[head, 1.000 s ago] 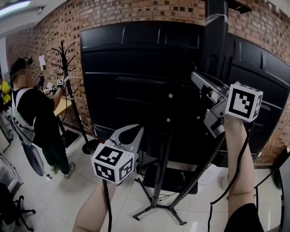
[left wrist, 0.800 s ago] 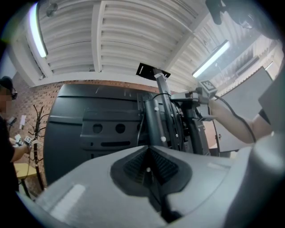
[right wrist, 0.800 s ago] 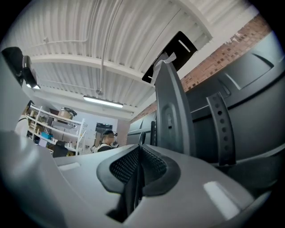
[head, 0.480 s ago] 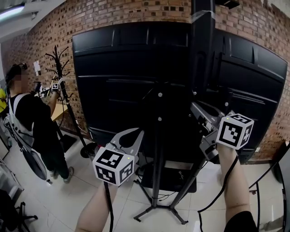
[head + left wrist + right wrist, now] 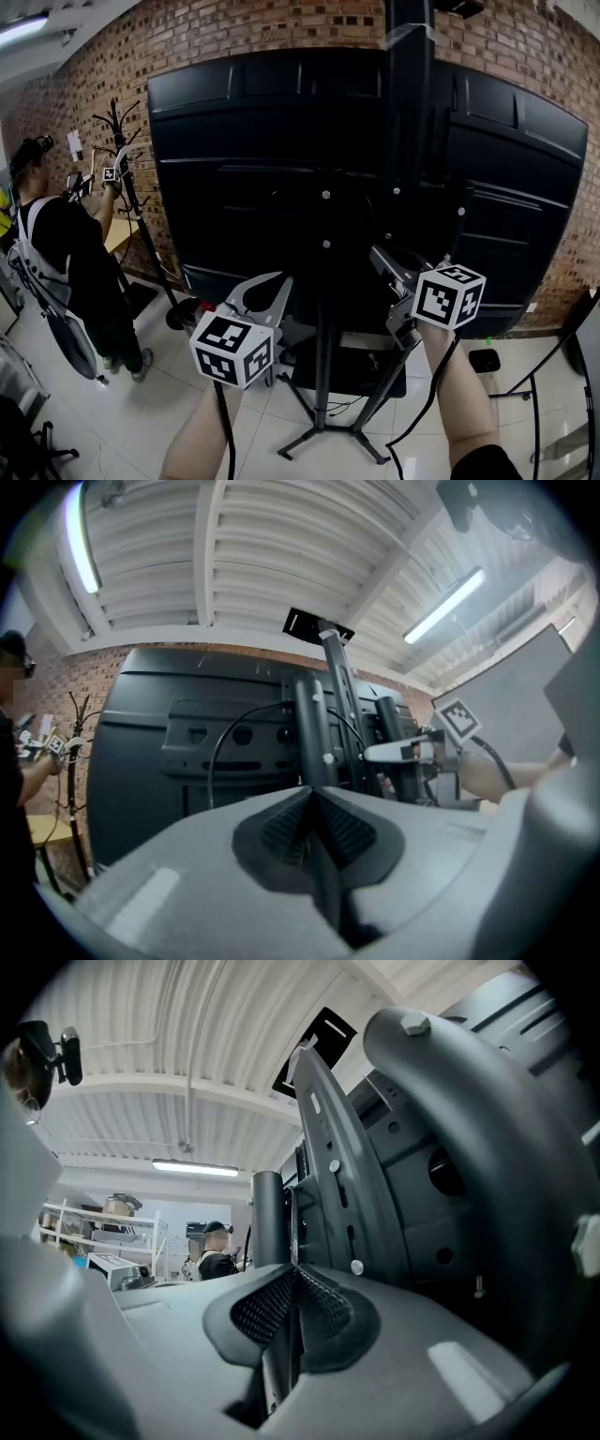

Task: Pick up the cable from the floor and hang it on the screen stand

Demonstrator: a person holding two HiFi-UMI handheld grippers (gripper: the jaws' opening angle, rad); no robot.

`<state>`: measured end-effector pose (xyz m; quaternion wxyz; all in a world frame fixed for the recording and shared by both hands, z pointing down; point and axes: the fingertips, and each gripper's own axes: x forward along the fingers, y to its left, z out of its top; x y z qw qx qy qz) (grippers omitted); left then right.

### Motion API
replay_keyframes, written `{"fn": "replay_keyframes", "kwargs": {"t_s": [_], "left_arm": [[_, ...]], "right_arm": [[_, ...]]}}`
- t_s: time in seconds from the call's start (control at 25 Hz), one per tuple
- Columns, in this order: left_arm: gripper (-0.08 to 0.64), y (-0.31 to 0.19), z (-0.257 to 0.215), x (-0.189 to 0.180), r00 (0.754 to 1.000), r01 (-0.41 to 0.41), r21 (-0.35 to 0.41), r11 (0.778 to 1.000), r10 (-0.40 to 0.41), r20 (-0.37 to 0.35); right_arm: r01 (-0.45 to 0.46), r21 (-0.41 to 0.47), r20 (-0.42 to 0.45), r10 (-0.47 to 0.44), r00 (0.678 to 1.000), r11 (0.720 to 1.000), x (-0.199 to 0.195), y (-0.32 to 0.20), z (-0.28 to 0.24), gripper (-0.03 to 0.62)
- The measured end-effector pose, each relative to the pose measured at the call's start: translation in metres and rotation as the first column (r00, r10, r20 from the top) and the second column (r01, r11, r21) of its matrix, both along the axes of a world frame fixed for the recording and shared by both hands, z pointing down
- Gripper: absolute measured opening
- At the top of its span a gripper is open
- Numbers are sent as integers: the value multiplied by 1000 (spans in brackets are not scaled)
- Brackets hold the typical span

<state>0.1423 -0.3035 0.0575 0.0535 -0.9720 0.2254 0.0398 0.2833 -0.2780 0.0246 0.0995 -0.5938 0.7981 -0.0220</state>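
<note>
The cable (image 5: 217, 754) loops in a black arc across the back of the screen (image 5: 244, 169). It is draped over the post of the stand (image 5: 323, 309) and off the floor. We judge the hanging step all but done. The next move is to check that the loop sits securely and draw clear without snagging it. The cable lies ahead of and above our left tongs (image 5: 312, 794), apart from them, and their jaws are pressed together on nothing. Our right tongs (image 5: 293, 1274) are likewise closed and empty. Their tip is near the post where the cable drops, though we cannot tell whether they touch.
</note>
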Motion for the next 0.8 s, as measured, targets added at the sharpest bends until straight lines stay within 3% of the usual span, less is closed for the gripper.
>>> {"fn": "replay_keyframes", "kwargs": {"t_s": [0.28,0.8], "left_arm": [[5,13,22,-8,1000,1,-4,1000,-1,-10],[5,36,74,-17,999,53,-41,998,-53,1]], "right_arm": [[-35,88,-31,38,999,995,-9,-6,9,20],[-118,287,-45,136,990,951,-14,7,13,29]]}}
